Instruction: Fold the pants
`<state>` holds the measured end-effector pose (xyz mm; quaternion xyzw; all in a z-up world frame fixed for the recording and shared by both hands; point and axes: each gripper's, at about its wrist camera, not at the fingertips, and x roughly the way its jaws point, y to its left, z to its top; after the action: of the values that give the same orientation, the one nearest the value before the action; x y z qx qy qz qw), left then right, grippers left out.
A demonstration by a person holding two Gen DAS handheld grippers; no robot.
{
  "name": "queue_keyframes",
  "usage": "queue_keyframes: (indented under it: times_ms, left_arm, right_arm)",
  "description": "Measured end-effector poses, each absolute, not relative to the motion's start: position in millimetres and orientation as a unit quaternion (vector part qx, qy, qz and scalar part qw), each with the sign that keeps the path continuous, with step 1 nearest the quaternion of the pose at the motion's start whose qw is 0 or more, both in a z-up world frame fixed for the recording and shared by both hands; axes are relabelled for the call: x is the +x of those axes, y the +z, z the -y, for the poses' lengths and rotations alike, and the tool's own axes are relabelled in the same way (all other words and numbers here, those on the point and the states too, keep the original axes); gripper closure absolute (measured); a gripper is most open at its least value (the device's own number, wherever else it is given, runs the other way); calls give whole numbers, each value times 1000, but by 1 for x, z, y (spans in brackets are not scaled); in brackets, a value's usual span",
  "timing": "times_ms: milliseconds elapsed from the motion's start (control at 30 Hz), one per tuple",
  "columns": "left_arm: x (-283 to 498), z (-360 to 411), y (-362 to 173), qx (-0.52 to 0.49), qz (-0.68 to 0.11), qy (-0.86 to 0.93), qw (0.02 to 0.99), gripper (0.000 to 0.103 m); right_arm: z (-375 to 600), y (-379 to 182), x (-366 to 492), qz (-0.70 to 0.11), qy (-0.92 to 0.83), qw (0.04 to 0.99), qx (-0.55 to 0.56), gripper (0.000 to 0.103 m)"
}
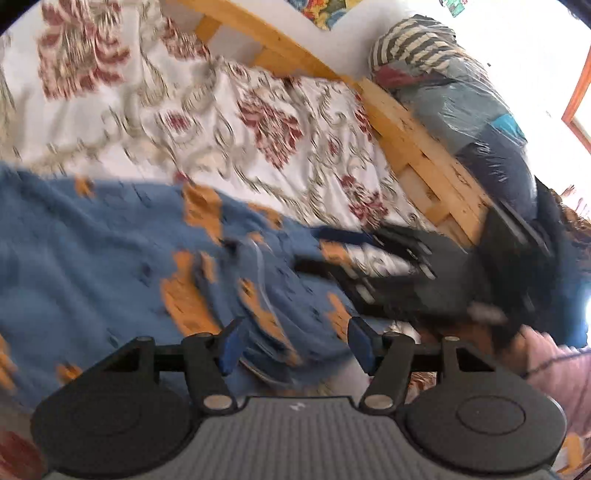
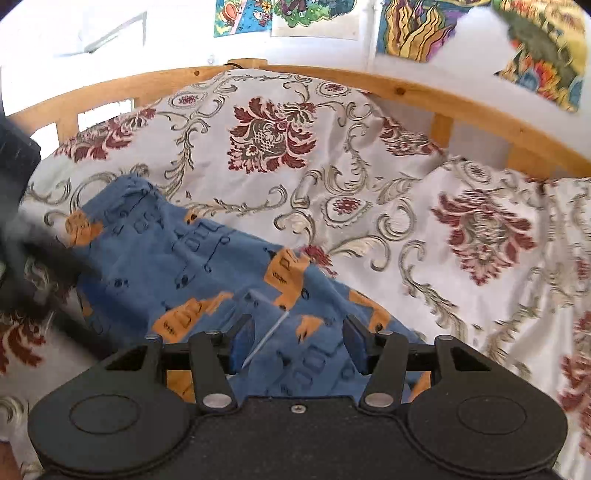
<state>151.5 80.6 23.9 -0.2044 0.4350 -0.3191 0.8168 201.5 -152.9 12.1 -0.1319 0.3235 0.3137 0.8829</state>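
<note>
Here are the pants [image 2: 192, 266], spread out on the bed over a cream bedspread [image 2: 369, 192] with dark red flowers and grey-green scrolls. They are soft blue fabric, a little fuzzy, printed with orange patches and small dark outline shapes, some like music notes. The cloth is rumpled, with a raised crease running along it, and a thin pale drawstring [image 2: 271, 330] trails across it.

The right hand-held gripper [image 2: 299, 345] hangs just over the near part of the pants, its blue-padded jaws standing wide apart with nothing between them but the fabric lying below. From this side the pants run away at a slant toward the left edge of the bed, where the wooden bed rail [image 2: 369, 79] curves behind and bright posters [image 2: 417, 29] hang on the wall.

In the left wrist view everything is smeared with blur. The left hand-held gripper [image 1: 295, 345] is also spread open, poised above a bunched fold of the pants [image 1: 110, 258]; whether its pads touch the cloth I can't tell. Beyond it, the other gripper shows as a dark shape near the bed's edge, and a plastic-wrapped bundle [image 1: 461, 103] sits past the rail.
</note>
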Motion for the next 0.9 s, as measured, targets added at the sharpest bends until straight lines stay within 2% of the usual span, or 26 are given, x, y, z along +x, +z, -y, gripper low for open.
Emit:
queue_keyframes:
  times_ms: [67,133,200,267,533,700,900]
  left_arm:
    - [150,-71,16,-203,-447,-319,811,42]
    - [153,-63,7,-202,-472,-301,804,52]
    - [156,-58,-1,-199,-488,-279,803,76]
    - [157,-60,-6,-200,-491,-262,806,88]
    - [157,-72,-19,-232,-510,-241,793,90]
    - [158,-72,-12,-211,-497,-237,807,90]
    - [158,-75,-8,-213,-502,-238,804,92]
  right_arm:
    - [148,7,214,-333,330,874,-129,49]
    - [143,3,224,-344,346,863,-129,50]
    - [139,0,234,-353,350,858,-129,49]
    - [137,-2,241,-369,363,846,-124,48]
    - [128,-10,227,-367,362,841,-162,46]
    - [150,0,223,-368,345,858,-98,46]
    - [158,-5,207,-379,341,853,-109,45]
